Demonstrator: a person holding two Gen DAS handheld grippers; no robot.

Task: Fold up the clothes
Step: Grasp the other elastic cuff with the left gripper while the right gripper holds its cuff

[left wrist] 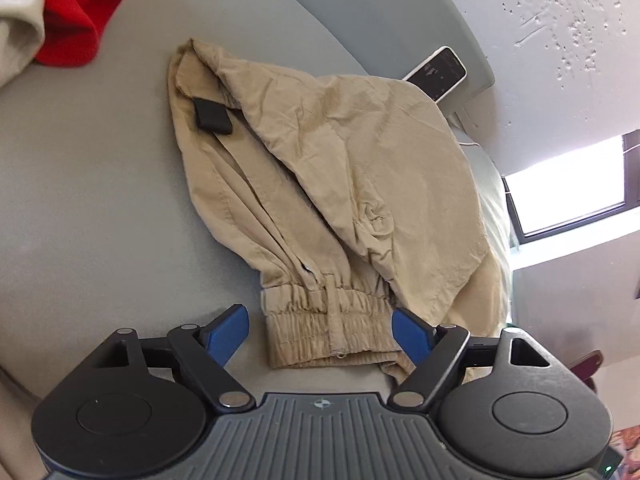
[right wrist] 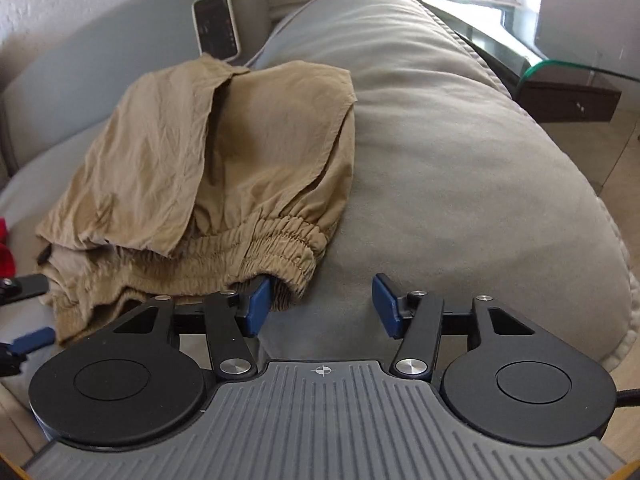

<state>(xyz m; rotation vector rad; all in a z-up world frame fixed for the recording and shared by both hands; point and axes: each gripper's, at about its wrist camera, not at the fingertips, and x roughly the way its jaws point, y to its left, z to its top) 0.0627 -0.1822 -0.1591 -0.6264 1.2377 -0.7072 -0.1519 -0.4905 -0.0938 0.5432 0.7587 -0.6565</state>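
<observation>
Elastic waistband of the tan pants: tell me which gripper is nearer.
Left. The left gripper straddles the waistband, open. The right gripper sits off its end, only its left finger touching, mostly over the cushion.

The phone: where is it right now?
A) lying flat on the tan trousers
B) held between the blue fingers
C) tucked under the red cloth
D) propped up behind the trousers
D: the phone stands tilted against the grey backrest behind the trousers, away from both grippers.

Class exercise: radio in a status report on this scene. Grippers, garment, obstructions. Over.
Left gripper open, straddling the elastic waistband. Right gripper open, empty, at waistband's end. Tan trousers partly folded on the grey cushion. Phone behind; nothing blocking.
</observation>
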